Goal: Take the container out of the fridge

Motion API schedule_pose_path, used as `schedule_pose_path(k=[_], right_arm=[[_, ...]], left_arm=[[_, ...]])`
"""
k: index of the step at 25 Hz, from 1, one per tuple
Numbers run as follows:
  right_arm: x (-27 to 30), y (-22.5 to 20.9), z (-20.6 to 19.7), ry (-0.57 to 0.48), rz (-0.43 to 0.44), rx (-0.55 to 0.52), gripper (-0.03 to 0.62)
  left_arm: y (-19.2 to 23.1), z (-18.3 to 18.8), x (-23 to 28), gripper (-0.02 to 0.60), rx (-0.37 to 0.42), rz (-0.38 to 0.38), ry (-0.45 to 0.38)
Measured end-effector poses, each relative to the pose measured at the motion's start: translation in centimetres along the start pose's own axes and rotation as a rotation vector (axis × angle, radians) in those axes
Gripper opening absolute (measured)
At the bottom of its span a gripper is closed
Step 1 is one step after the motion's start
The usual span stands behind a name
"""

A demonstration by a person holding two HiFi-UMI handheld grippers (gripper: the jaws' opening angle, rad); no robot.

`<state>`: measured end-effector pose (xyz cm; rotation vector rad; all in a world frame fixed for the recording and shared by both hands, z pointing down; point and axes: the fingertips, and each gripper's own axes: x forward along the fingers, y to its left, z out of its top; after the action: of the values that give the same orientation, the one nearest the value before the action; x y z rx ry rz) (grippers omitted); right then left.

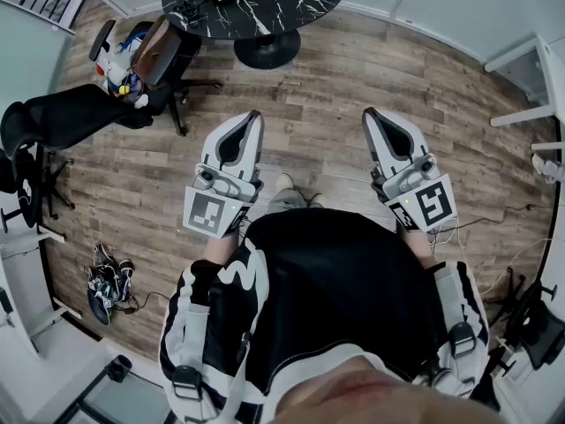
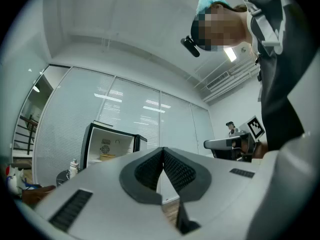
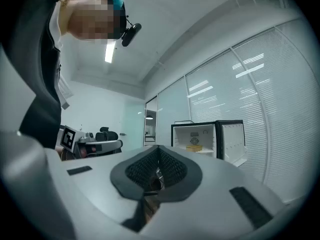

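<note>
While the person stands on the wood floor, a black office chair sits at the far left of the head view and a round dark marble table lies ahead. Both forearms are held out in front of the waist, side by side and well apart. The left gripper points forward with its nose tipped slightly upward. Its ribbed pads are clenched tip to tip with nothing between them. The right gripper points forward at about the same height and sits roughly level. It is also clenched and empty, with its marker cube turned up towards the head camera. The small fridge stands across the room against the blinds, far from both grippers, and its door is swung open. In the left gripper view it appears to the left of the jaws, and in the right gripper view to their right. The container, a low yellowish tub, rests on a shelf inside the white interior, untouched.
</note>
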<state>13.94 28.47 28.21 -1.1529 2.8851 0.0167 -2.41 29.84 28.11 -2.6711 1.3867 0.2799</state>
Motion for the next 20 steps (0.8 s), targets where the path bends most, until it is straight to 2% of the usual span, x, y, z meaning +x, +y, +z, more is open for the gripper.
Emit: schedule_pose_path(k=[20], right_arm=[[2.3, 1.2, -0.2, -0.001, 0.001, -0.022, 0.011]], left_arm=[[2.2, -0.1, -0.6, 0.002, -0.025, -0.005, -0.008]])
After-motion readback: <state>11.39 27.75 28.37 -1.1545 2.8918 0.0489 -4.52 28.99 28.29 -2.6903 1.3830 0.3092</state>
